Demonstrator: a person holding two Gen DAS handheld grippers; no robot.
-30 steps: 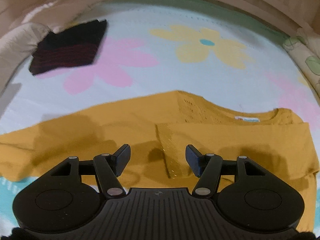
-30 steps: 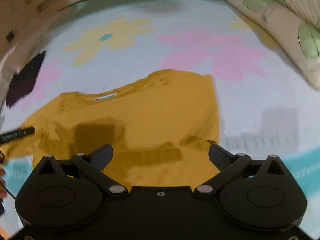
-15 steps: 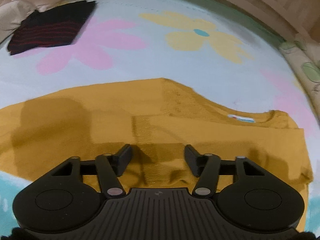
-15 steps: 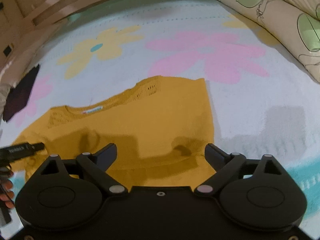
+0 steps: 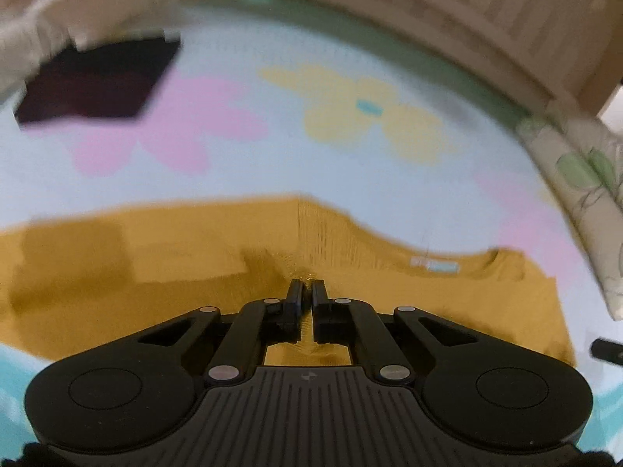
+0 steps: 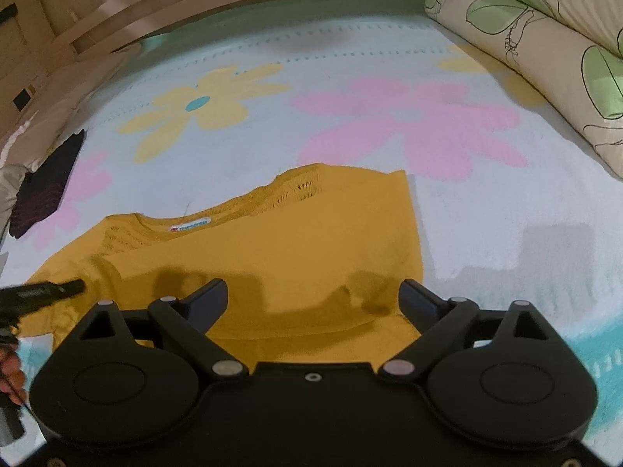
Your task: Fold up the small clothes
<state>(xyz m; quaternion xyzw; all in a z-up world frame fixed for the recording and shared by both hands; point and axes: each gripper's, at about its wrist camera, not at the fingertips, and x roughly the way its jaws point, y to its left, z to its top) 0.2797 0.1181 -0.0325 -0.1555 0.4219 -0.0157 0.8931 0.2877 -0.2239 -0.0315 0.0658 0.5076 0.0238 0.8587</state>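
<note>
Mustard-yellow sweater point(image 5: 447, 307) is spread near the blanket's point(image 5: 272, 163) front edge; its fabric is pinched by the left gripper point(image 5: 306, 292), while the right gripper point(image 6: 313, 295) is held wide open above its hem

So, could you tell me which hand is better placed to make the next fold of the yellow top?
Probably the left: the left gripper has just closed, apparently pinching the yellow top. The right gripper hangs open, holding nothing.

Home bedroom, flower-print bedspread point(image 6: 389, 124), leaf-pattern pillow point(image 6: 545, 50), wooden bed frame point(image 5: 486, 19)
</note>
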